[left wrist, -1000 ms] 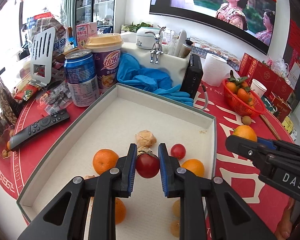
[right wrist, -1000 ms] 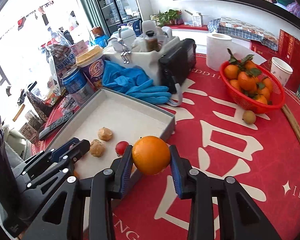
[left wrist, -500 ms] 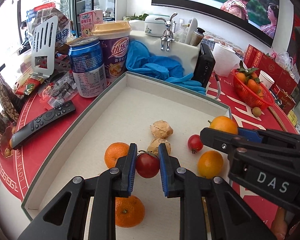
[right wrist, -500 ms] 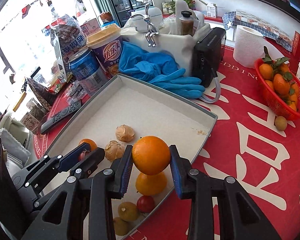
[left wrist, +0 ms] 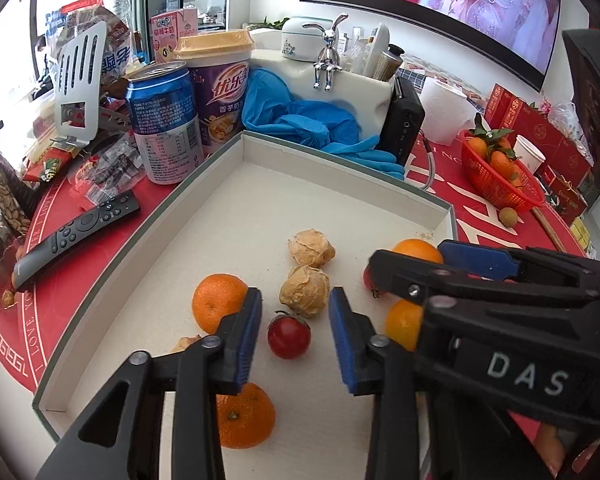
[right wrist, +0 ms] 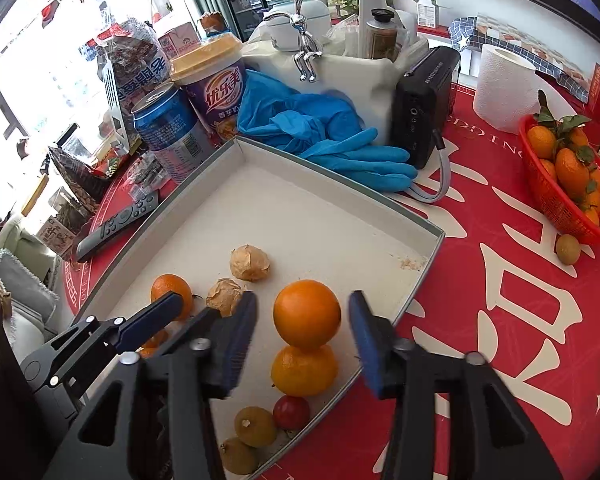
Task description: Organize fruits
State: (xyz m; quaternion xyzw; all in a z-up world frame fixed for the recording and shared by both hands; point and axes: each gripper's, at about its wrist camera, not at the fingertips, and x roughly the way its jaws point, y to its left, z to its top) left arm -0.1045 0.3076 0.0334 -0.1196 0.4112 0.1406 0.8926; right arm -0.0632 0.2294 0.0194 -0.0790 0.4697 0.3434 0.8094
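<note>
Both just let go inside the tray [left wrist: 342, 162]. Left gripper [left wrist: 294, 336] spread apart, cherry tomato [left wrist: 289, 339] loose between the pads. Right gripper [right wrist: 302, 322] opened too, orange [right wrist: 307, 314] free by the tray's right wall, half covering another. Couldn't make out the fruit behind the right gripper's fingers.

Red cherry tomato [left wrist: 289, 334] resting on tray floor [left wrist: 236, 216], round orange [right wrist: 307, 314] just above a second orange [right wrist: 304, 370]
</note>
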